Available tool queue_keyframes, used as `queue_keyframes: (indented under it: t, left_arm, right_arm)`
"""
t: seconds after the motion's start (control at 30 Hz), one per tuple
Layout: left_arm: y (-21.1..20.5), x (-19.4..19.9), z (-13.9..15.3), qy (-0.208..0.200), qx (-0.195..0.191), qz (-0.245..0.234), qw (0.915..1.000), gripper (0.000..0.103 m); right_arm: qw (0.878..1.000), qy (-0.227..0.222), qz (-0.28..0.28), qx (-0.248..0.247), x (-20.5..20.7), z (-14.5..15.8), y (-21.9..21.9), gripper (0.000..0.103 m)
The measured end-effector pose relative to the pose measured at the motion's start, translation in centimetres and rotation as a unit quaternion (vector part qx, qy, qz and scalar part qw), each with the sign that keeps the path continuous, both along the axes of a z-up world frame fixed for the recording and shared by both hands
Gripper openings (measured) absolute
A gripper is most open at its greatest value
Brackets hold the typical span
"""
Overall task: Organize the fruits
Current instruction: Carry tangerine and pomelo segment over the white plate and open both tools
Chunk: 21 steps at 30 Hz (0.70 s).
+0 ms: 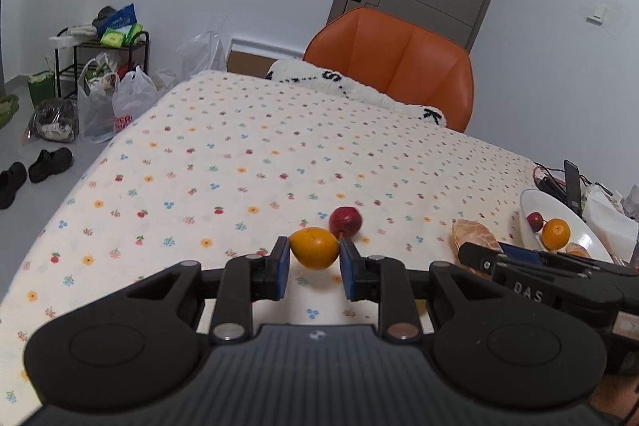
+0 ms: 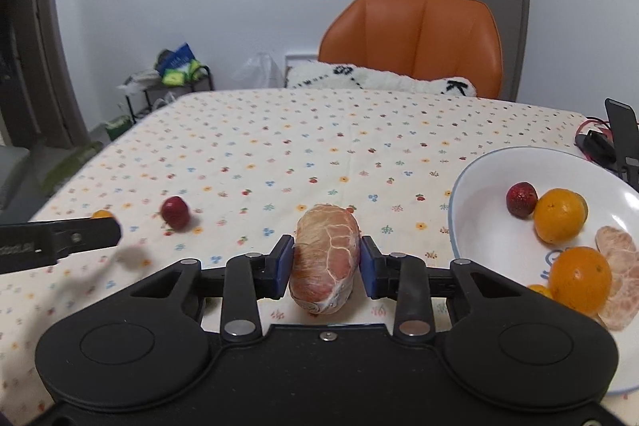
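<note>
My left gripper (image 1: 313, 255) is shut on a small orange fruit (image 1: 314, 247), which sits between its blue pads. Just behind it a dark red fruit (image 1: 346, 221) lies on the flowered tablecloth (image 1: 239, 154). In the right wrist view my right gripper (image 2: 325, 256) is shut on a peeled pink citrus segment (image 2: 324, 258). To its right stands a white bowl (image 2: 479, 182) holding a red fruit (image 2: 521, 199), two oranges (image 2: 559, 215) and more peeled segments (image 2: 617, 266). The left gripper (image 2: 80, 232) shows at the left, above its shadow, near the red fruit (image 2: 175, 212).
An orange chair (image 2: 415, 34) with a white cushion (image 2: 379, 78) stands at the table's far edge. A dark phone stand (image 2: 621, 130) and cables lie behind the bowl. Bags, a rack (image 1: 100, 66) and black shoes (image 1: 50, 159) are on the floor to the left.
</note>
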<state>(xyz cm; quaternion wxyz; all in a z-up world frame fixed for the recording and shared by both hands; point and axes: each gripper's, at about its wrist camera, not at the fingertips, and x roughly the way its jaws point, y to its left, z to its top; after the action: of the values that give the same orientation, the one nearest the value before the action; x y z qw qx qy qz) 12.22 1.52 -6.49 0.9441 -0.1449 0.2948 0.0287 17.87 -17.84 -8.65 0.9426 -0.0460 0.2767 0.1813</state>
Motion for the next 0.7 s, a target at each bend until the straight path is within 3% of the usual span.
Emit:
queue_keyframes:
  t: [0.4,0.7]
  left_arm:
    - [-3.6,-0.5,1.5,-0.013,0.02,-0.022,0.9995,0.025]
    - [-7.3,0.2,2.6,-0.028,0.031,-0.048,0.998,0.025]
  right_arm:
    - [0.998,-0.032,0.007,0.048,-1.6,2.4,-3.4,0.033]
    - [0.996,-0.05,-0.026,0.066,-2.1,3.4,-7.5,0.033]
